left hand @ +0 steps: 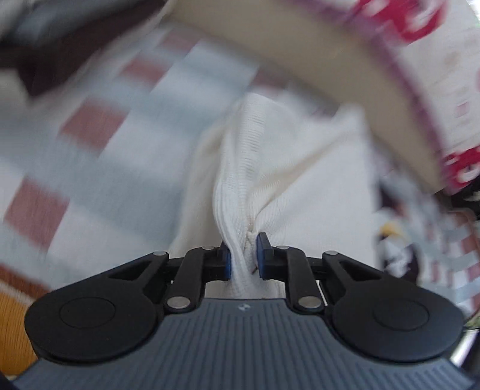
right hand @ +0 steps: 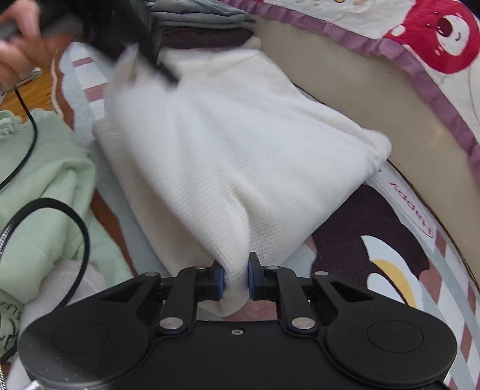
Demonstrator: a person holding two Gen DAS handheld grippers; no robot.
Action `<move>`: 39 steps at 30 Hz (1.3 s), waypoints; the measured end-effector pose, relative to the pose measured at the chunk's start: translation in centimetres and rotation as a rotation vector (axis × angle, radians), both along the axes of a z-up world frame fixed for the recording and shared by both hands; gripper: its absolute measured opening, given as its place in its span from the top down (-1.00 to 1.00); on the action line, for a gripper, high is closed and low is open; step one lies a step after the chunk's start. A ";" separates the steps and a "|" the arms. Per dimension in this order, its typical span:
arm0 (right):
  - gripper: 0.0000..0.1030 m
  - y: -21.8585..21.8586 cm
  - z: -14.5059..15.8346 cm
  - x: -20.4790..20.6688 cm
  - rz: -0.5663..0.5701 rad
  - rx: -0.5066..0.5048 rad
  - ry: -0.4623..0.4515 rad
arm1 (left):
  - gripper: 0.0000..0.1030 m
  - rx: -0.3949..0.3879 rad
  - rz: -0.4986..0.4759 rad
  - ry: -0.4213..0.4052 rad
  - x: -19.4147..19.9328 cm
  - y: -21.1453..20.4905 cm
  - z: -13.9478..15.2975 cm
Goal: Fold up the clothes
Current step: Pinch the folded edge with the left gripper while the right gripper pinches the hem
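Observation:
A white knitted garment (right hand: 228,144) is held off the patterned rug between both grippers. My right gripper (right hand: 235,280) is shut on its near edge, the cloth bunched between the blue pads. My left gripper (left hand: 243,256) is shut on another bunched edge of the same white garment (left hand: 258,168). In the right wrist view the left gripper (right hand: 132,33) shows at the top left, in a hand, holding the far end. The left wrist view is blurred by motion.
A pale green garment (right hand: 45,168) lies at the left with black cables over it. Folded grey and dark clothes (right hand: 204,27) are stacked at the back. A beige bed side (right hand: 360,99) with a purple-trimmed quilt curves along the right.

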State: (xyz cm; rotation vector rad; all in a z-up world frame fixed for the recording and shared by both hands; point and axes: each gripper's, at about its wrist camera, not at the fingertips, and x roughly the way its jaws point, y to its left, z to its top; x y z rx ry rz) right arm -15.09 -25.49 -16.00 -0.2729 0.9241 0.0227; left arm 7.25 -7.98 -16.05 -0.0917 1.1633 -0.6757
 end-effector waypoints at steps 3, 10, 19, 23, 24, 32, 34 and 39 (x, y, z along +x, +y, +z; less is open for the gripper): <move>0.72 0.2 0.2 0.2 0.010 0.002 0.016 | 0.70 0.031 -0.032 -0.025 0.3 -0.8 -0.2; 0.71 0.5 0.5 0.6 0.014 0.004 0.057 | 0.86 -0.100 -0.026 -0.226 1.3 -0.4 2.6; 0.50 1.7 0.6 0.2 0.153 -0.053 0.090 | 0.39 -0.067 0.031 0.024 1.3 3.2 1.0; 0.49 1.9 0.5 -0.1 0.181 -0.080 0.090 | 0.15 -0.019 -0.079 -0.021 -0.4 1.7 1.4; 0.49 1.9 0.4 -0.2 0.181 -0.082 0.090 | 0.14 0.016 -0.115 -0.028 -0.9 1.1 1.2; 0.54 0.1 0.7 0.5 0.082 0.072 0.090 | -0.01 0.184 -0.283 -0.123 -3.9 -0.8 -1.4; 0.53 -0.3 0.8 0.6 0.074 0.112 0.080 | 0.72 0.167 -0.310 -0.144 -4.2 -0.8 -1.0; 0.68 -1.5 1.5 0.8 0.071 0.211 0.084 | 0.72 0.063 -0.102 -0.202 -3.6 2.5 2.6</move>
